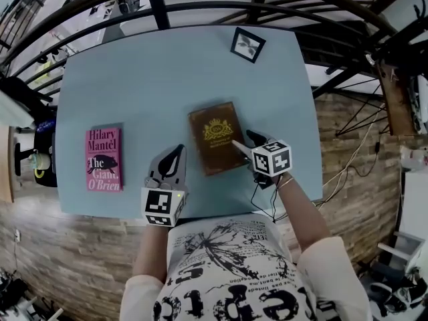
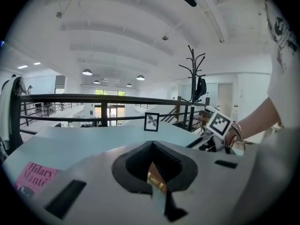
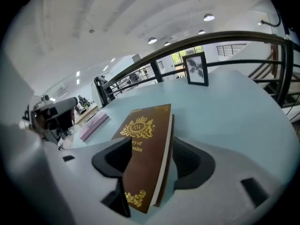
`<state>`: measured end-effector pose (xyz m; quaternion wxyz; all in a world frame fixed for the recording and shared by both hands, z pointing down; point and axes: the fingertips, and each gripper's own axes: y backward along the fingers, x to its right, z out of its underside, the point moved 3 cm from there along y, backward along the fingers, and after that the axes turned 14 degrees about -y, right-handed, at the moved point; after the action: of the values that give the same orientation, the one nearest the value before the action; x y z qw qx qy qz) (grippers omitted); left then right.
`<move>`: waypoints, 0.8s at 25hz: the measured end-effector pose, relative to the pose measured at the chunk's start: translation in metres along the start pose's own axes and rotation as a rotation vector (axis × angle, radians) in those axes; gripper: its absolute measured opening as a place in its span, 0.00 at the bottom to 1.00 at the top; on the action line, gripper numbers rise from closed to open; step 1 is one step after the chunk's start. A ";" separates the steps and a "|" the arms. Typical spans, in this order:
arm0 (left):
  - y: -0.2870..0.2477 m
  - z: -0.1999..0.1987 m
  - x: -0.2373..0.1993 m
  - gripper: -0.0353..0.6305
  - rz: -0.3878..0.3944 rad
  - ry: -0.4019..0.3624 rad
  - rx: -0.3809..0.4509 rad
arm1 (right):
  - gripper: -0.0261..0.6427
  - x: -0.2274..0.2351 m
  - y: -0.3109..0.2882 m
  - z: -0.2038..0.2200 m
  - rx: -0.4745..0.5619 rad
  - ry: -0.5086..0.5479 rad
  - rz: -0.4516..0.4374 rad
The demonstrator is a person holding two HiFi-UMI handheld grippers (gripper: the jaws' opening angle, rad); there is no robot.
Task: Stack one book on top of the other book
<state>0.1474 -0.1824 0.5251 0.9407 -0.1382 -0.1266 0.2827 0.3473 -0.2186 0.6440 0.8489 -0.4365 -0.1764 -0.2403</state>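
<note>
As the brown book lies near the middle of the pale blue table, the right gripper straddles its right edge, jaws spread wide and not clamping it. The left gripper, clenched and empty, points along the book's left side. The pink book lies well apart to the left.

Brown gold-crested book and pink book lie well apart on the table.

Pale blue table; brown book, gold crest; pink book, white lettering.
</note>
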 end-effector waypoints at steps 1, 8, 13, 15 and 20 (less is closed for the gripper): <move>-0.001 0.002 0.001 0.06 0.003 0.004 -0.006 | 0.42 0.002 -0.004 -0.001 -0.014 -0.020 -0.008; -0.003 0.010 0.004 0.06 0.014 0.021 -0.017 | 0.40 0.008 -0.031 0.006 -0.123 -0.118 -0.084; -0.003 0.010 0.006 0.06 0.014 0.027 -0.025 | 0.35 0.010 -0.032 0.007 -0.134 -0.149 -0.092; -0.004 0.015 0.010 0.06 0.036 0.038 -0.065 | 0.34 0.009 -0.031 0.008 -0.146 -0.147 -0.065; -0.018 0.054 0.034 0.07 0.214 0.161 -0.315 | 0.34 0.008 -0.028 0.011 -0.100 -0.186 0.002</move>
<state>0.1668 -0.1674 0.5867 0.8791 -0.3183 -0.0784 0.3460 0.3370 -0.2255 0.6728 0.8062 -0.4990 -0.2419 -0.2063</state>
